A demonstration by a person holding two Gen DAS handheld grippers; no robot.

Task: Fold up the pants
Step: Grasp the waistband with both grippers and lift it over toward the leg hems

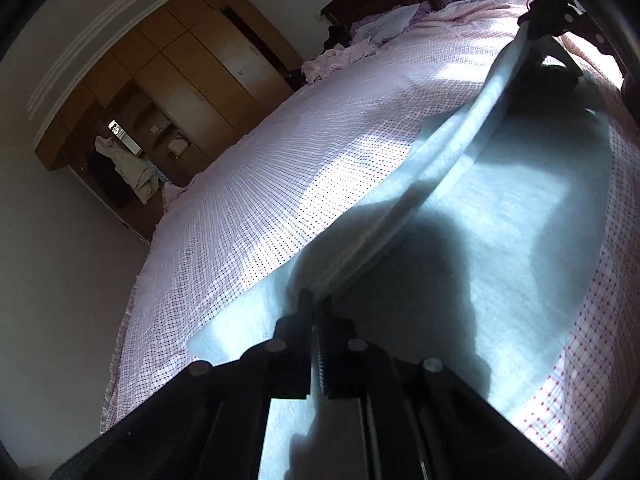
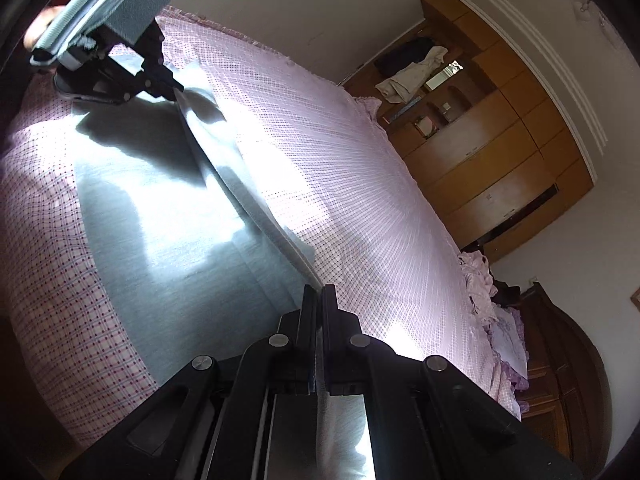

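Left tool point(image 1: 316, 308): fingers pressed together on a raised edge of the pants point(image 1: 520, 216), lower centre of the left wrist view. Fabric pinched between the pads; no gap visible.

Right tool point(image 2: 319, 300): likewise closed on the same raised edge, lower centre of the right wrist view. The edge runs as a taut ridge from one tool to the other, diagonally across both frames.

In the left wrist view the right tool point(image 1: 538, 20) shows at the upper right, at the far end of the ridge. In the right wrist view the left tool point(image 2: 168, 86) shows at the upper left, gripping the opposite end, with a grey block and pale ribbed parts mounted behind it.

Pants: pale blue-grey, soft knit look. Bulk lies flat on the bed point(image 1: 248, 184), in the right half of the left wrist view and the left half of the right wrist view. Only the pinched edge is lifted off the surface. Hard shadows of the tools fall across the flat part.

Bed cover: pink-and-white check with dots, strong sunlight patches. Frilled edge along the side.

Wardrobe point(image 1: 192, 76): brown wood, upper left of the left wrist view; upper right of the right wrist view. A light garment point(image 2: 412, 74) hangs in its open bay.

Crumpled lilac bedding point(image 2: 500, 320) at the headboard end, right edge of the right wrist view.
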